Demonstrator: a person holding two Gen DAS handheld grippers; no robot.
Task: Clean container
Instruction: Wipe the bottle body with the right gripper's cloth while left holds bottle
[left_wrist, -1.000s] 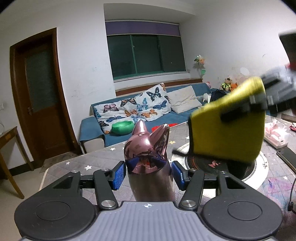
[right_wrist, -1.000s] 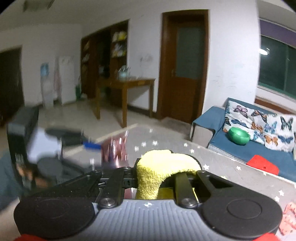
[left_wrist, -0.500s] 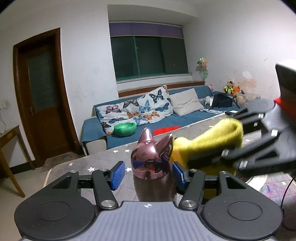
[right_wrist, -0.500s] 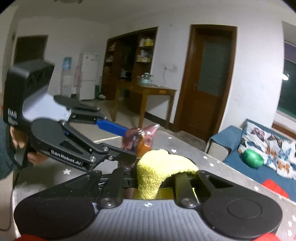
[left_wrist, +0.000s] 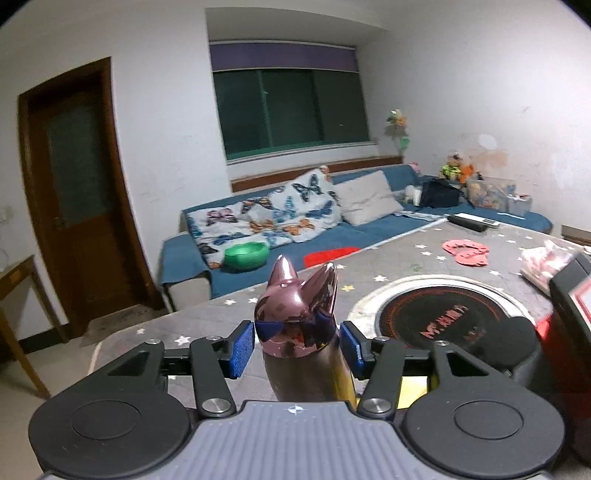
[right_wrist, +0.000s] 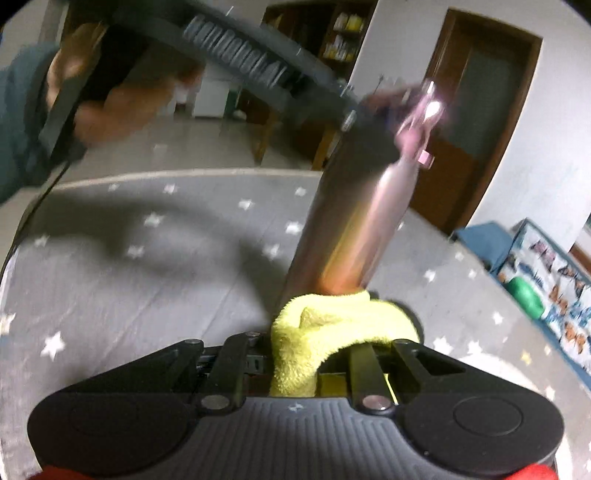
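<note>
At lower centre of the left view, your left hand-held gripper (left_wrist: 297, 345) has the bottle (left_wrist: 301, 334) between its blue pads (left_wrist: 242, 347); its jaws have just been closing, and the pads sit at the bottle's sides just under the cat-ear cap (left_wrist: 297, 295). Low in the right view, your right hand-held gripper (right_wrist: 332, 354) is clamped on a yellow cloth (right_wrist: 332, 328), which presses against the bottle's lower body. Below both lies the starred grey worktop (right_wrist: 129, 280), with a round burner (left_wrist: 443, 317) at right.
</note>
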